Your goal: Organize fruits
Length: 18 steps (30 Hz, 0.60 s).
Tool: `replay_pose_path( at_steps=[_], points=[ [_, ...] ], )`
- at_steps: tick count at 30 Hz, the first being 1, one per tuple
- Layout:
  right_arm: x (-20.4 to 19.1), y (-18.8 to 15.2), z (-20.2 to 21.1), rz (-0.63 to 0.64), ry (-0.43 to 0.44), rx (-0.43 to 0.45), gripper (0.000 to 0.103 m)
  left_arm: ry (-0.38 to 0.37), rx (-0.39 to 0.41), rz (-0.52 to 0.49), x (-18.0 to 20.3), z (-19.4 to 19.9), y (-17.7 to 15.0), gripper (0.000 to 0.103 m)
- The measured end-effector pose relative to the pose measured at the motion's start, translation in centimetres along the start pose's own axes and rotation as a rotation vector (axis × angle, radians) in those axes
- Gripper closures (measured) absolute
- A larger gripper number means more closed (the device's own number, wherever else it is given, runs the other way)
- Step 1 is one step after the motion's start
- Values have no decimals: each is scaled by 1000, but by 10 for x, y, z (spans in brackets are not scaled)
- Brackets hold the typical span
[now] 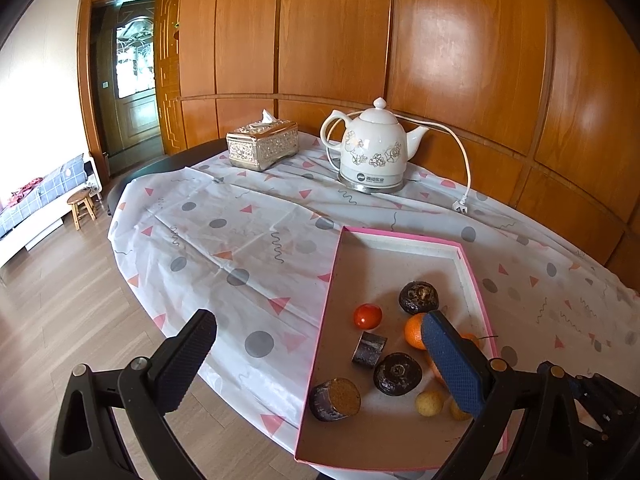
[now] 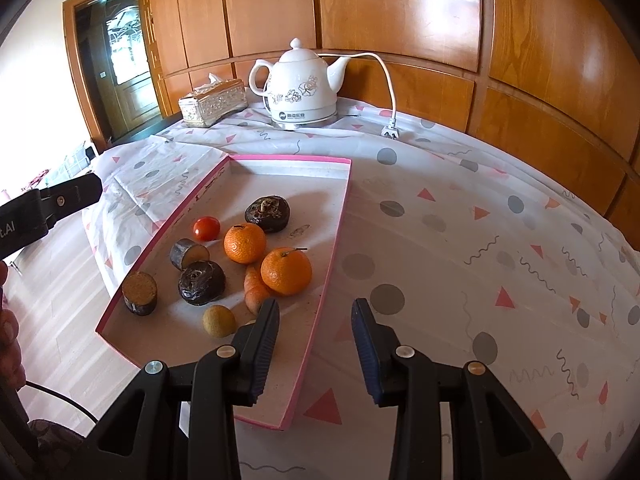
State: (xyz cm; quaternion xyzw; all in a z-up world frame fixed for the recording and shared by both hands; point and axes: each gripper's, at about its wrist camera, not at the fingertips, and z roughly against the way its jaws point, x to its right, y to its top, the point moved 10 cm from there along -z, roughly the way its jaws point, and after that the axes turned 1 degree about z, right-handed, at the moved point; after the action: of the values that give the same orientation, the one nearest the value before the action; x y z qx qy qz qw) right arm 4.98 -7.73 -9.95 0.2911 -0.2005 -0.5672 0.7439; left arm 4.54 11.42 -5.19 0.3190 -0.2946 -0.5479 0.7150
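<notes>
Currently both grippers empty, jaws apart: left gripper at the tray's left edge, right gripper over its right rim. Pink-rimmed tray on the tabletop holds 2 oranges, 1 tomato, a carrot touching the nearer orange, and dark fruits.

The tray is crowded with fruit near its front; its far end is left bare. Behind, passage is blocked by the kettle and tissue box. The table rightward is unobstructed.
</notes>
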Motion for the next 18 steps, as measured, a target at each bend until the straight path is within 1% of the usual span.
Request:
replay_pose_path(
  at_steps=[11, 18],
  points=[
    [2, -2, 0, -3, -1, 0, 65, -14, -27, -3, 2, -5, -4, 0],
    [8, -3, 2, -21, -6, 1, 65, -17, -16, -11, 3, -4, -4, 0]
  ],
)
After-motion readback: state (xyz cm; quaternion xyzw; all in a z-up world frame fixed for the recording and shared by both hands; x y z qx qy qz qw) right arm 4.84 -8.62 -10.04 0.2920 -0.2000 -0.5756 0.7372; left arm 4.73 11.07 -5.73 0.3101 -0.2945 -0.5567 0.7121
